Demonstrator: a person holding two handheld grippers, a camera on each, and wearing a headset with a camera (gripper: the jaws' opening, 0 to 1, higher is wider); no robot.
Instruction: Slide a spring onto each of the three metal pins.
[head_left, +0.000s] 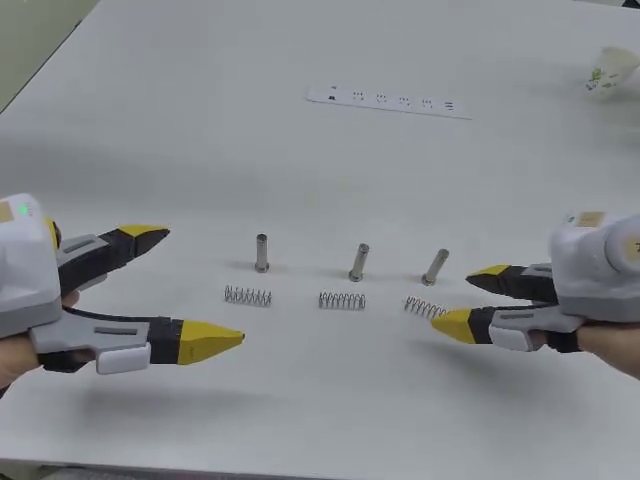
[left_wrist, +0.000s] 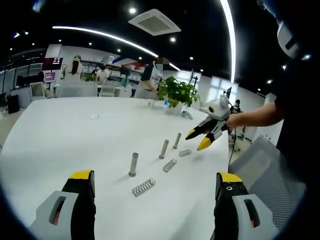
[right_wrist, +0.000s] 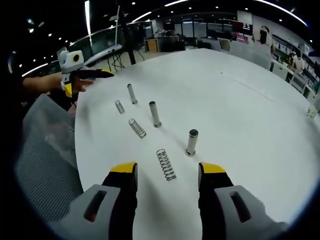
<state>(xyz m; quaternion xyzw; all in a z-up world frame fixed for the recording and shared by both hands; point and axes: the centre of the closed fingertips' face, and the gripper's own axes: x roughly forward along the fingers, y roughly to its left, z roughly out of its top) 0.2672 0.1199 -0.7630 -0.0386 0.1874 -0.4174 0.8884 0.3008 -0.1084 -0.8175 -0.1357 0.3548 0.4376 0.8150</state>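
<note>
Three metal pins stand upright in a row on the white table: left pin (head_left: 262, 253), middle pin (head_left: 358, 262), right pin (head_left: 436, 267). In front of each lies a loose spring (head_left: 247, 296), (head_left: 342, 300), (head_left: 425, 308). My left gripper (head_left: 190, 288) hovers open to the left of the row, with nothing between its fingers. In its own view the nearest pin (left_wrist: 133, 164) and spring (left_wrist: 143, 186) lie ahead of the left gripper (left_wrist: 155, 180). My right gripper (head_left: 462, 297) stands open just right of the right spring. The right gripper (right_wrist: 167, 170) frames that spring (right_wrist: 166, 164), with the pin (right_wrist: 191, 142) behind it.
A white power strip (head_left: 388, 101) lies at the back of the table. A paper cup (head_left: 612, 70) lies on its side at the far right. A potted plant (left_wrist: 176, 91) stands at the table's far end, and people stand beyond it.
</note>
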